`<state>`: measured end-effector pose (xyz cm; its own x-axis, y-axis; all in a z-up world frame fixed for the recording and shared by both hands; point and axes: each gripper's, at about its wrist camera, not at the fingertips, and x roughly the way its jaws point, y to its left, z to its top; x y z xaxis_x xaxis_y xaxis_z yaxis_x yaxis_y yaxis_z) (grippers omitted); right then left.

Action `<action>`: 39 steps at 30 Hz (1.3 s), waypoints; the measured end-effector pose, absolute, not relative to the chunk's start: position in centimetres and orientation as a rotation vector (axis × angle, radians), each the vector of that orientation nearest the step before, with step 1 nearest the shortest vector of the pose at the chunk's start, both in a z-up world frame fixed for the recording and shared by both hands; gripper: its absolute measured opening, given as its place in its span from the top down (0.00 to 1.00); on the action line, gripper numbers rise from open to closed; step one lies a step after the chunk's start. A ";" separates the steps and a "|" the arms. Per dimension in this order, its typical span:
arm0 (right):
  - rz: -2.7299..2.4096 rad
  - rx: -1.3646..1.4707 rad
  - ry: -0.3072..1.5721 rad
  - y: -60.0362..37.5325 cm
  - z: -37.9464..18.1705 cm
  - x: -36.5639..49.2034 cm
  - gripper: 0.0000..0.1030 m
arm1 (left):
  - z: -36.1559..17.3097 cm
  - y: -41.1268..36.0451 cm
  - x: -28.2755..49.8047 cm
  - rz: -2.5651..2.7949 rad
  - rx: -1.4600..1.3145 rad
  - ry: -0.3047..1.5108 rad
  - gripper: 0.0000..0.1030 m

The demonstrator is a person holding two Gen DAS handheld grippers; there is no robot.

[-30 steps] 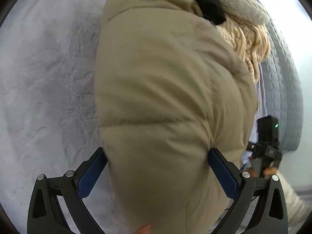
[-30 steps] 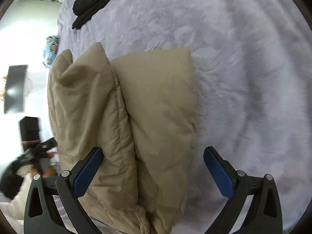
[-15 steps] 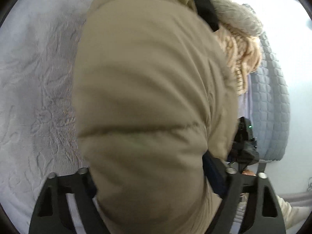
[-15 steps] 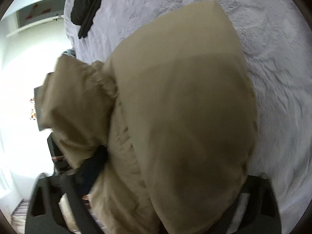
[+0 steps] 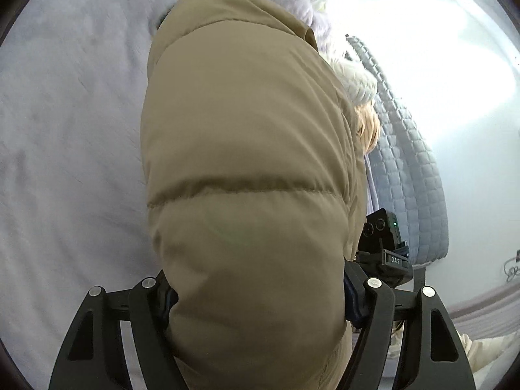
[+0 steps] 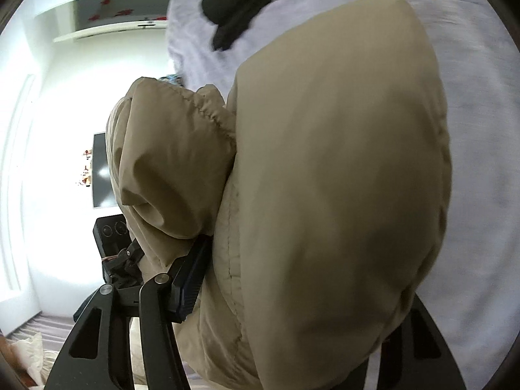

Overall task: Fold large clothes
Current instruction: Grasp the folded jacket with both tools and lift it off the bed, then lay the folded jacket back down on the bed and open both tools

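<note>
A folded tan puffer jacket [image 5: 240, 149] fills both wrist views, raised off the pale lilac bed cover [image 5: 65, 130]. My left gripper [image 5: 256, 295] is shut on one end of the jacket bundle, its blue pads pressed into the padding. My right gripper [image 6: 292, 292] is shut on the other end of the jacket [image 6: 341, 178]; its left finger [image 6: 191, 279] shows, the right one is hidden by fabric. Each gripper shows in the other's view, right gripper [image 5: 383, 237] and left gripper [image 6: 113, 247].
A black garment [image 6: 234, 9] lies on the bed cover [image 6: 487, 162] beyond the jacket. A cream knit and a furry white item [image 5: 354, 81] sit behind it. A grey quilted blanket [image 5: 412, 162] hangs at the bed's edge. A white wall with a dark screen [image 6: 102, 170] is at left.
Both grippers went from open around the jacket to shut on it. The bundle has been lifted off the bed and the views have tilted up toward the room.
</note>
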<state>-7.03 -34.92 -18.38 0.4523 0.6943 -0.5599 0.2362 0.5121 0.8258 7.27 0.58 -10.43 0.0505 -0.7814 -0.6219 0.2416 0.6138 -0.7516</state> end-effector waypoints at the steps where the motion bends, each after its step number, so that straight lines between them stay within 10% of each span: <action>1: 0.354 1.032 1.093 -32.7 -18.3 -6.0 0.40 | -10.4 2.2 7.9 -0.834 -0.516 1.294 0.27; 18: 0.247 0.843 1.269 -14.0 -25.2 6.9 0.31 | -21.2 25.9 17.4 -0.548 -0.601 1.357 0.18; 27: 0.005 0.601 1.271 -13.0 -19.4 5.5 0.27 | -14.2 25.5 15.4 -0.400 -0.320 1.201 0.20; 29: -0.043 0.523 1.201 -12.9 -16.3 4.0 0.32 | -11.8 25.7 16.0 -0.407 -0.294 1.139 0.22; 31: -0.037 0.507 1.142 -13.5 -13.9 2.4 0.73 | -10.0 24.5 17.1 -0.440 -0.275 1.103 0.34; 39: 0.051 0.351 1.178 -7.0 -15.4 0.6 0.81 | -12.2 9.7 20.7 -0.461 -0.025 1.147 0.34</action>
